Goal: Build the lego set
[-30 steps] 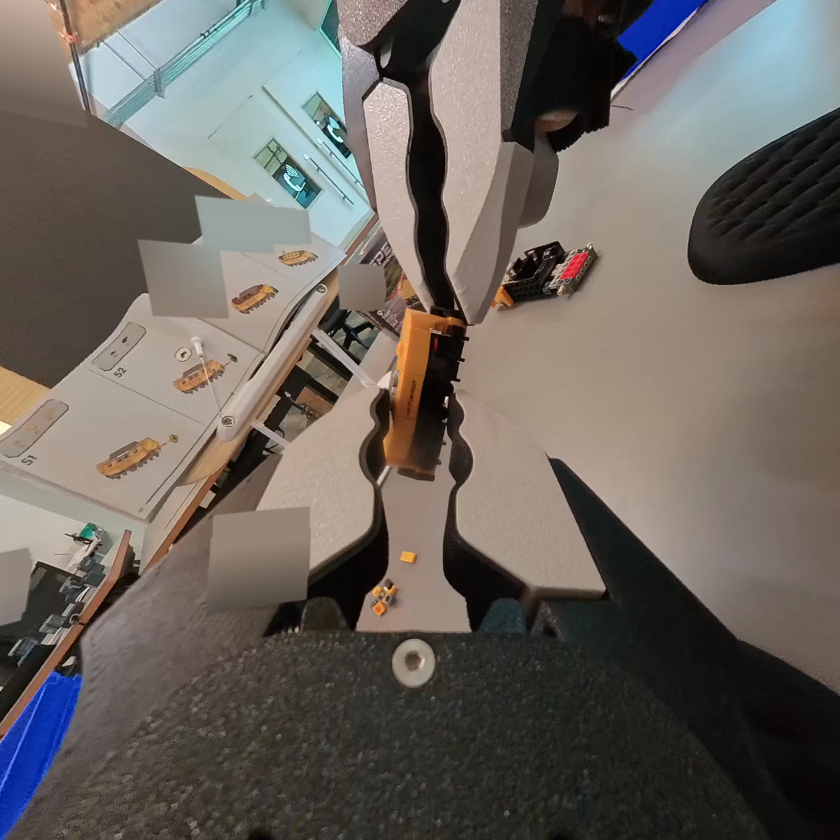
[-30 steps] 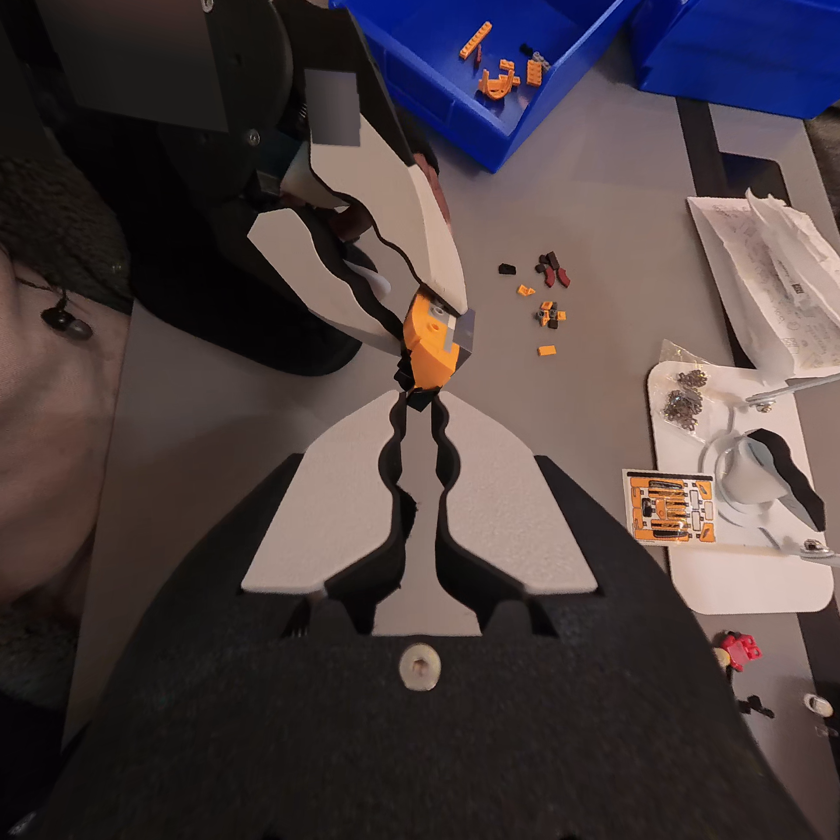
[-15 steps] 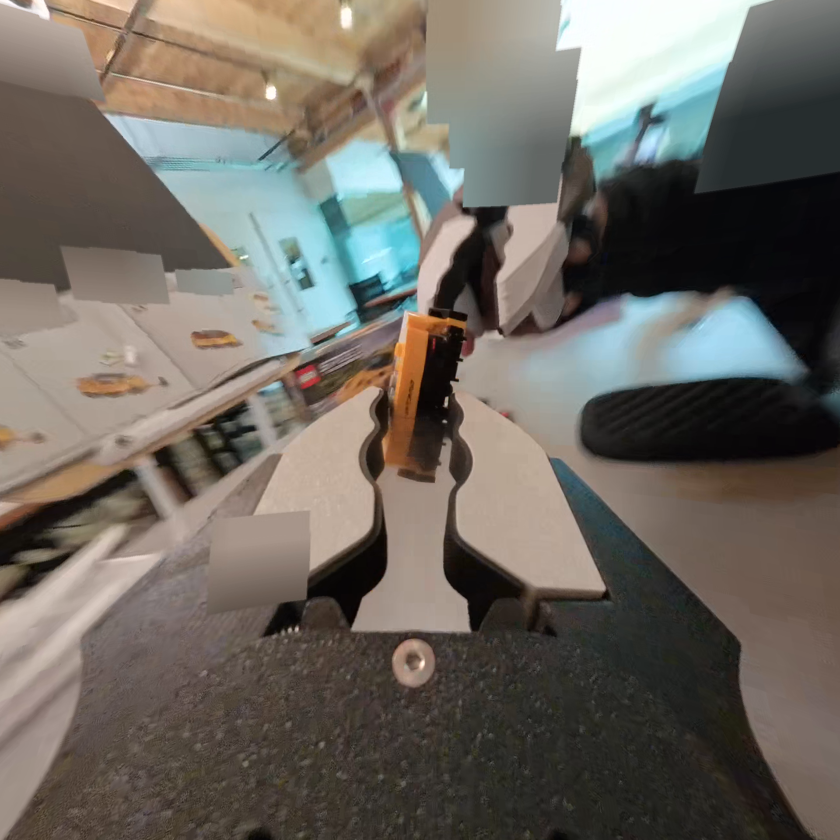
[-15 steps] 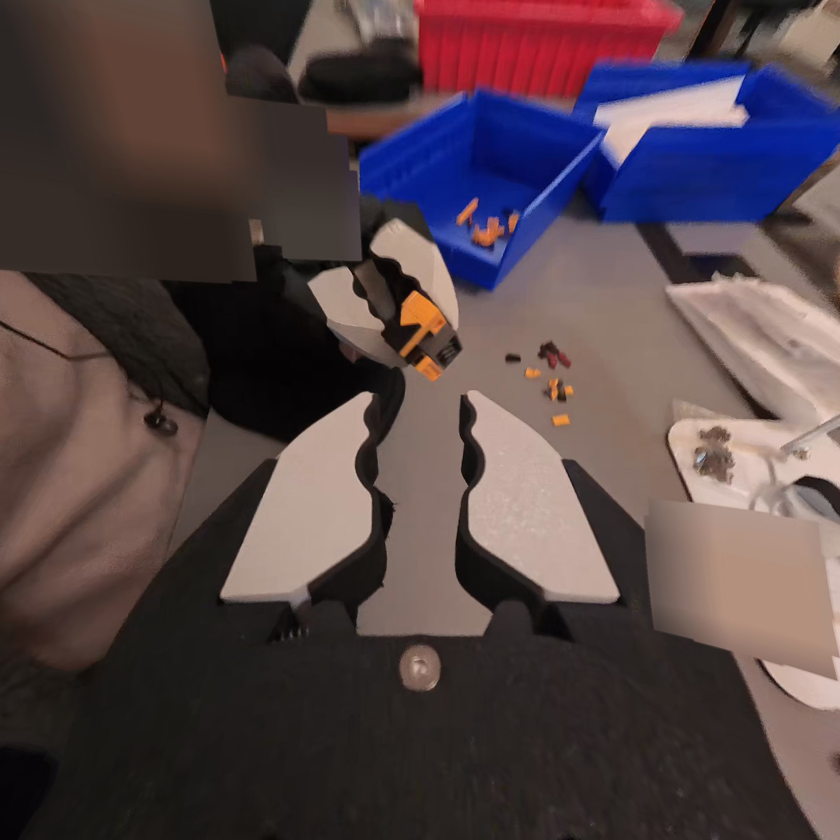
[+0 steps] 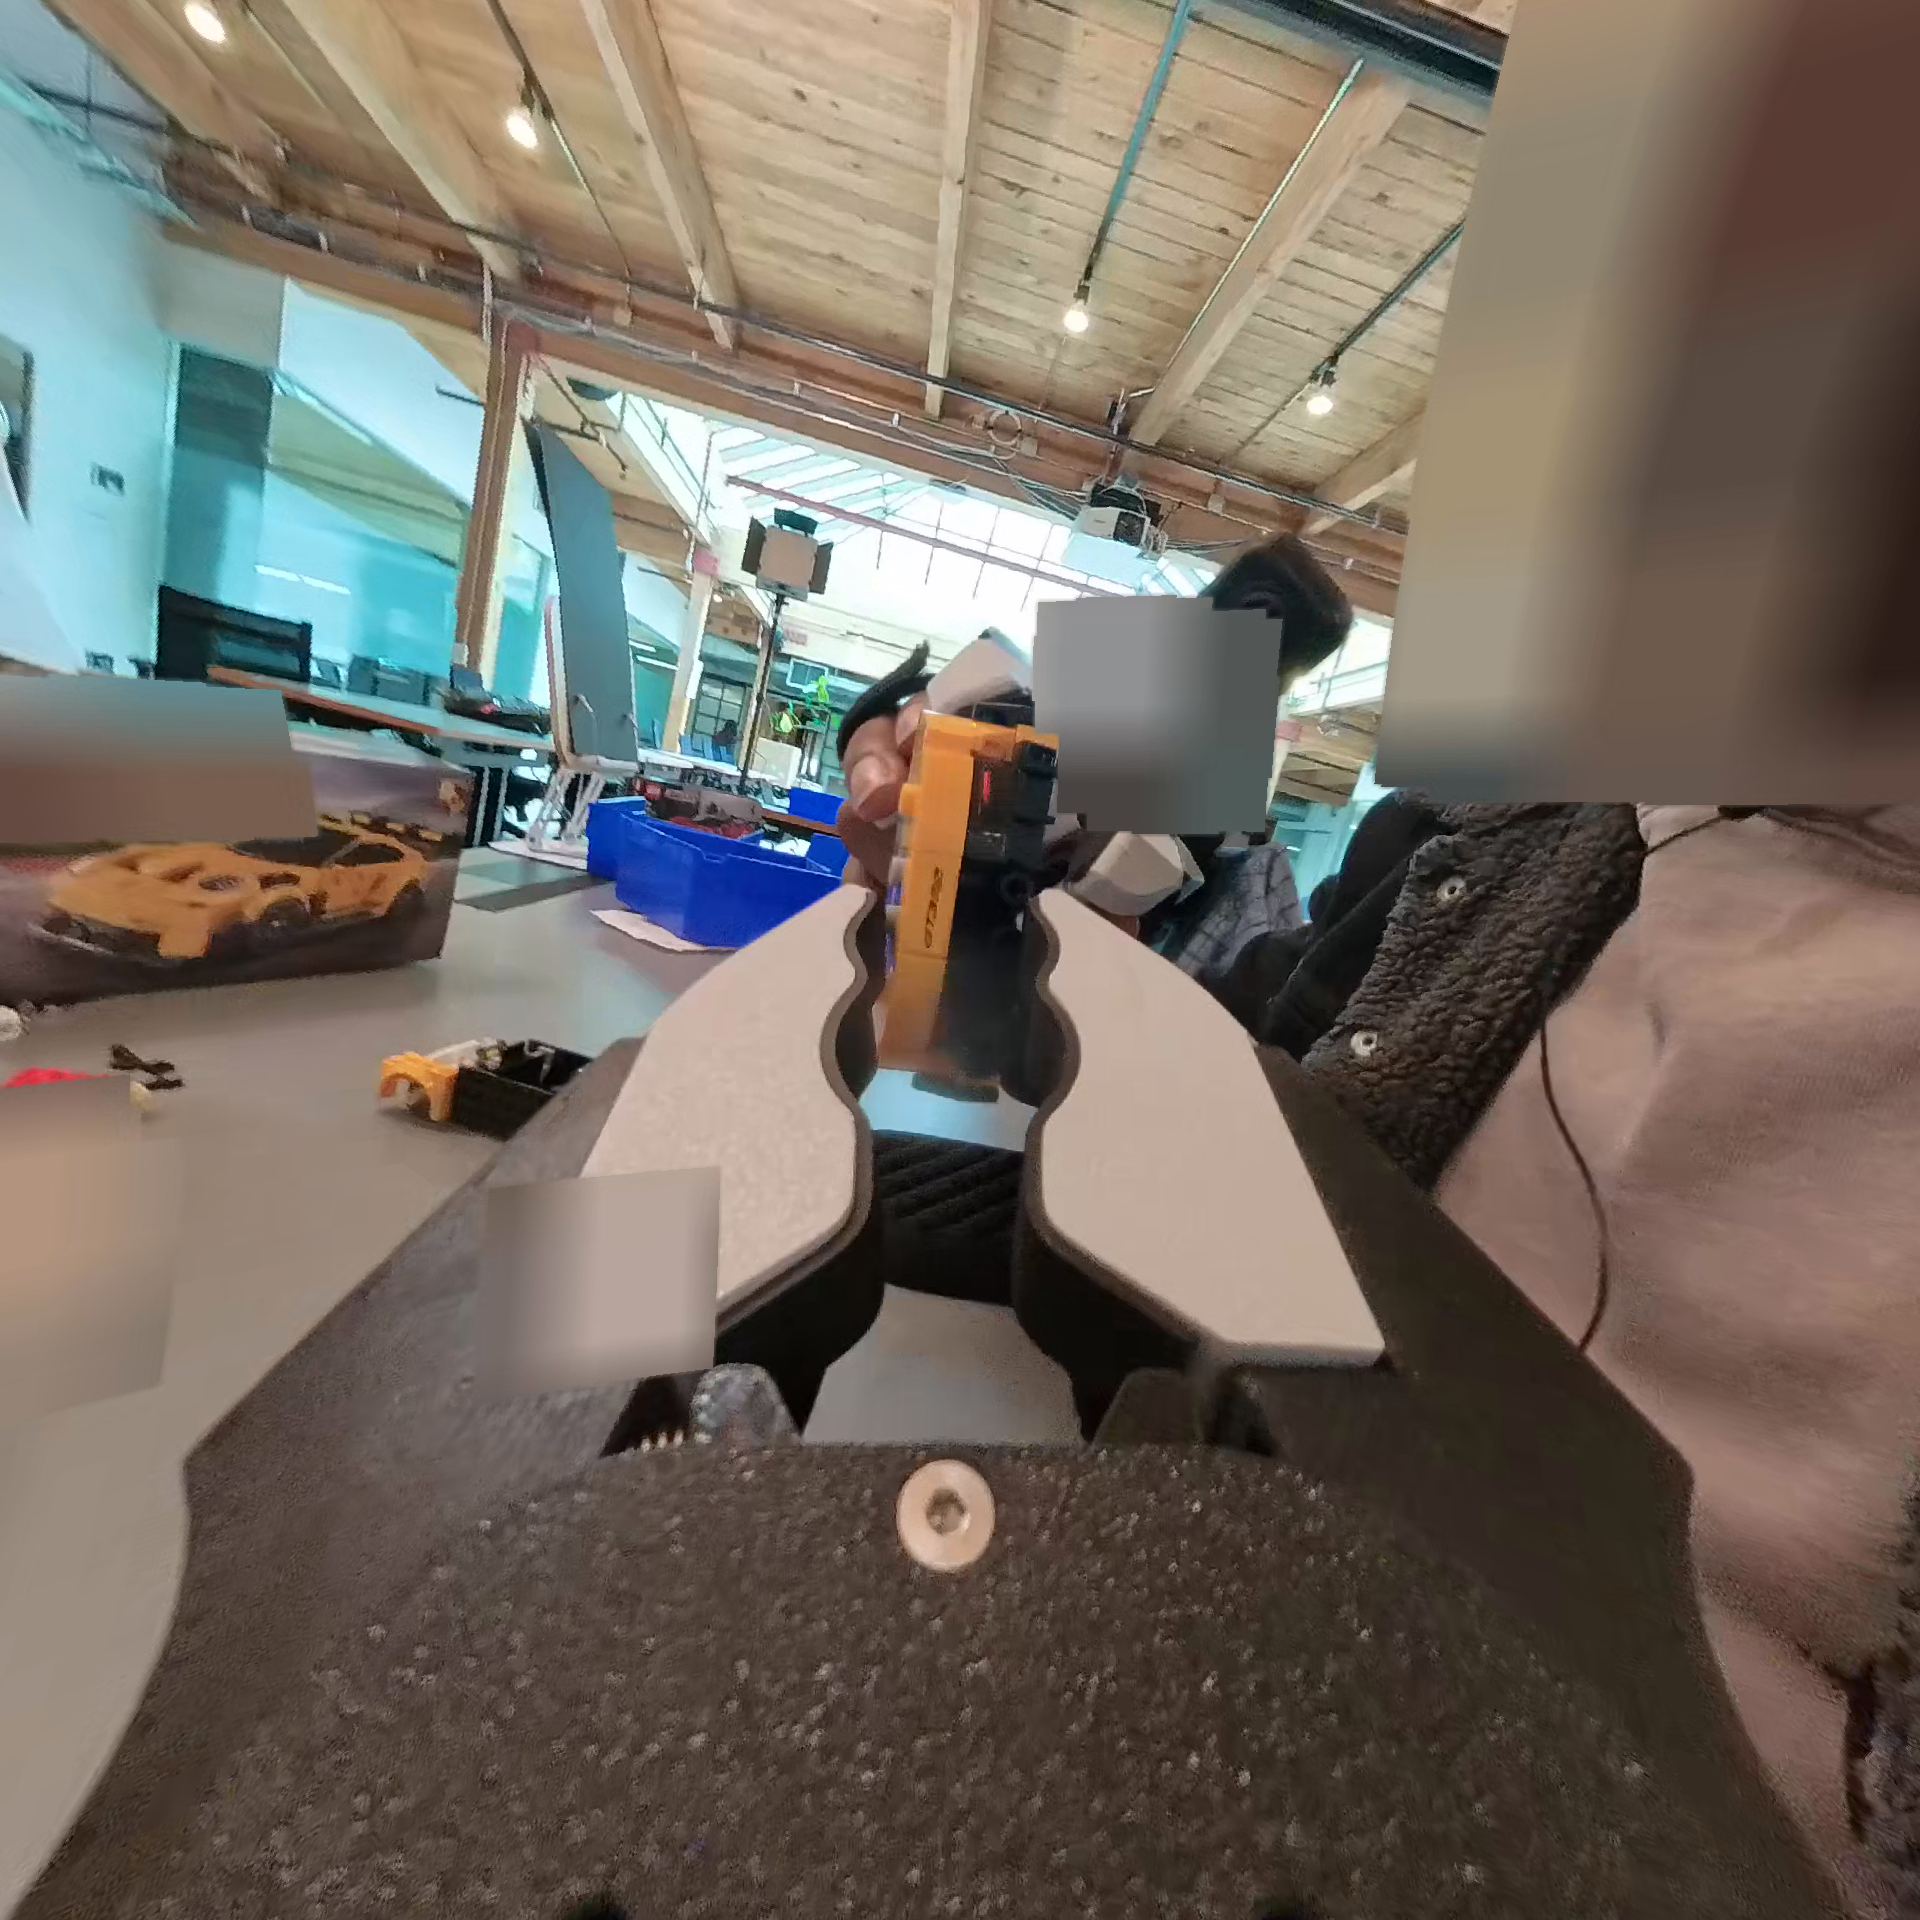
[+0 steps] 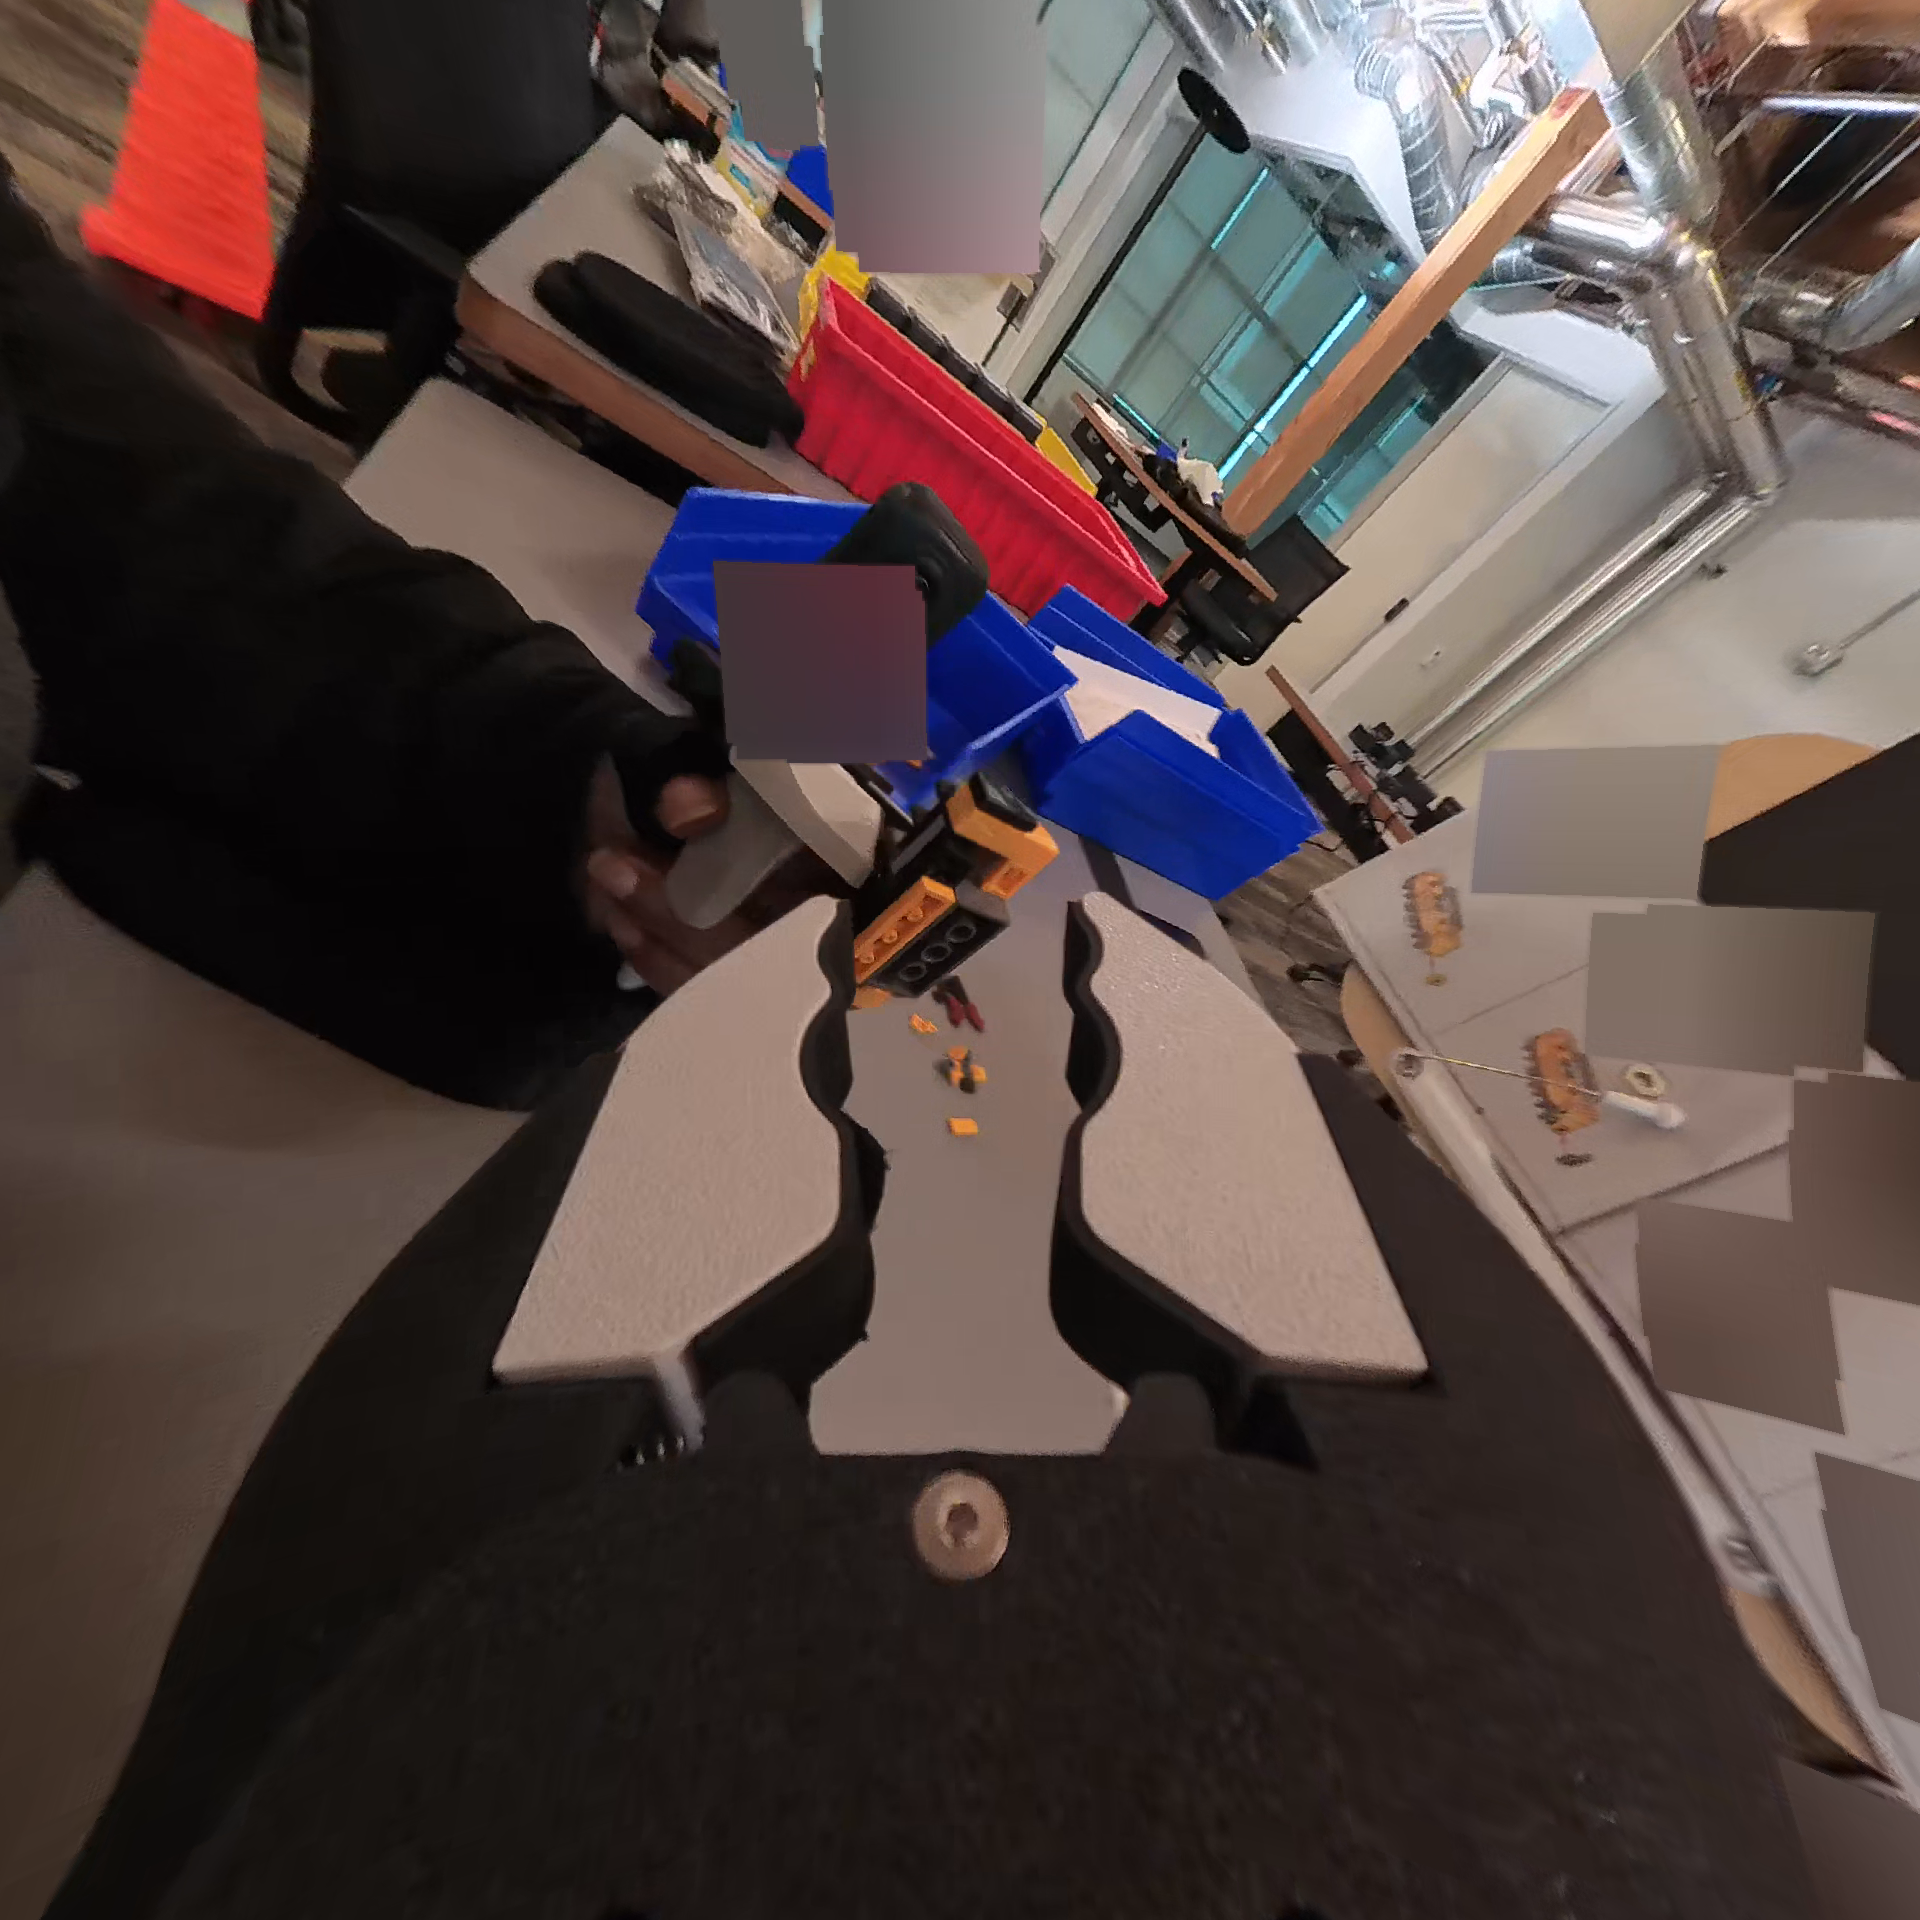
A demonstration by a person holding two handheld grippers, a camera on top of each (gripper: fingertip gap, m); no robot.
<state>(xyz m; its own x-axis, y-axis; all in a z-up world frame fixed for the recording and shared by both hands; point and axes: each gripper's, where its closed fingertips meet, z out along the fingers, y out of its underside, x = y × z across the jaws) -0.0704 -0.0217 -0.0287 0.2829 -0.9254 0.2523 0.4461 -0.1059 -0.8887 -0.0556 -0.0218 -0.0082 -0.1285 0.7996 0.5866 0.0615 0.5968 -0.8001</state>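
The left gripper (image 5: 956, 935) clamps an orange-and-black lego assembly (image 5: 951, 883), a blocky studded piece held upright above the smooth grey table (image 5: 343, 1143). The right gripper (image 6: 951, 935) stands wide, empty, its wavy-edged grey fingers (image 6: 1195, 1143) apart. Small orange and dark loose bricks (image 6: 961, 1070) lie scattered beyond; glossy blue bins (image 6: 1153, 769) sit farther off. Another partly built chunk (image 5: 478, 1081), seemingly black and orange, rests left.

Both wrist views sit close behind their fingers, facing each other across the shared orange assembly (image 5: 940, 883).
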